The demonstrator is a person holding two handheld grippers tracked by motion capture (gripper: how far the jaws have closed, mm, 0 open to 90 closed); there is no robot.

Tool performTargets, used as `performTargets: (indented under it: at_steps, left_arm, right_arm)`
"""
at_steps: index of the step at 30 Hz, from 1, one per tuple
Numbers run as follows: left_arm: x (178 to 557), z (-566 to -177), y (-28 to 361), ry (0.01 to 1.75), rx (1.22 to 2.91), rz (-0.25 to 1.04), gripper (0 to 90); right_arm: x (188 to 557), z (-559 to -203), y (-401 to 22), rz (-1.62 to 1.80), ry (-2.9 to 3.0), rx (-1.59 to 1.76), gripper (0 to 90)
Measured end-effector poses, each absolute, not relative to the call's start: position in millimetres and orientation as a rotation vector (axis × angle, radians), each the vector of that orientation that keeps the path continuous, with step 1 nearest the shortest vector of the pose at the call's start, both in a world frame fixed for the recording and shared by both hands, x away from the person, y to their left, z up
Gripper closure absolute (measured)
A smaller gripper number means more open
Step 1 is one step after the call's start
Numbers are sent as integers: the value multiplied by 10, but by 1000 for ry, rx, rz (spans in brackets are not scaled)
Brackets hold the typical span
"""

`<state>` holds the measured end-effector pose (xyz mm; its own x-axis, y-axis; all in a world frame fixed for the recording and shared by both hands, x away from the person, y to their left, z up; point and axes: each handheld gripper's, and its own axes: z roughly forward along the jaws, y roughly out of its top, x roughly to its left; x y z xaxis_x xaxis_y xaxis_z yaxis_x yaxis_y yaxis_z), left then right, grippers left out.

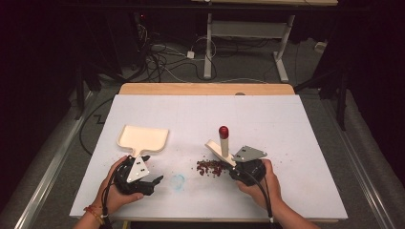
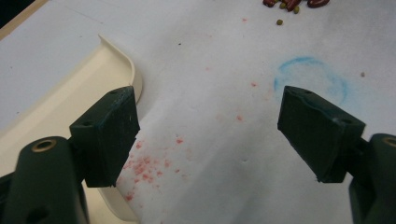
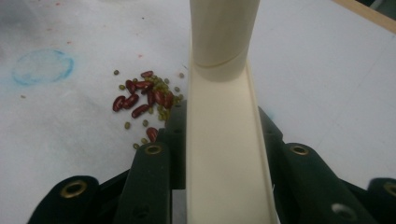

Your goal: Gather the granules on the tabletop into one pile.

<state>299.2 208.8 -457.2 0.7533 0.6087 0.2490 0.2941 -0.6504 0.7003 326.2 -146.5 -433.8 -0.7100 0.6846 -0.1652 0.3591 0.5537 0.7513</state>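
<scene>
So we're at the sweeping stage here. Our right tongs (image 1: 237, 164) are clamped on the cream handle of a small brush (image 1: 221, 149) — in the right gripper view the handle runs straight up between the jaws, squeezed on both sides. The brush has a red cap on top and its head sits just right of the beans (image 1: 210, 167), a little heap of red and green ones on the white bench (image 1: 267, 119) near the front middle.

Our left tongs (image 1: 152, 182) stand wide with nothing between them; in the left gripper view the left jaw hangs just over the dustpan (image 2: 60, 102) rim. The pan itself lies left of the beans, well apart from them, its handle pointing toward us right by the left tongs.

Our guess for the next move — the left tongs need to close on the pan handle and bring the pan's open edge up against the heap, then the brush pushes the beans leftward into it. The loose green ones may roll, so slow strokes.
</scene>
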Motion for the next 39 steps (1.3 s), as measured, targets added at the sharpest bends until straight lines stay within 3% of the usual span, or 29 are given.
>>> performTargets:
  at_steps: [15, 31, 39]
  left_arm:
    - [2994, -4577, 2075, 672, 2300, 623, 199]
    - [2999, -4593, 2054, 657, 2317, 608, 202]
    - [2999, -4595, 2057, 661, 2320, 610, 202]
  right_arm:
    - [3348, -4286, -1538, 1046, 2256, 898, 672]
    - [3277, -4413, -1161, 1000, 2287, 791, 671]
    - [3288, -4388, -1190, 1059, 2315, 750, 671]
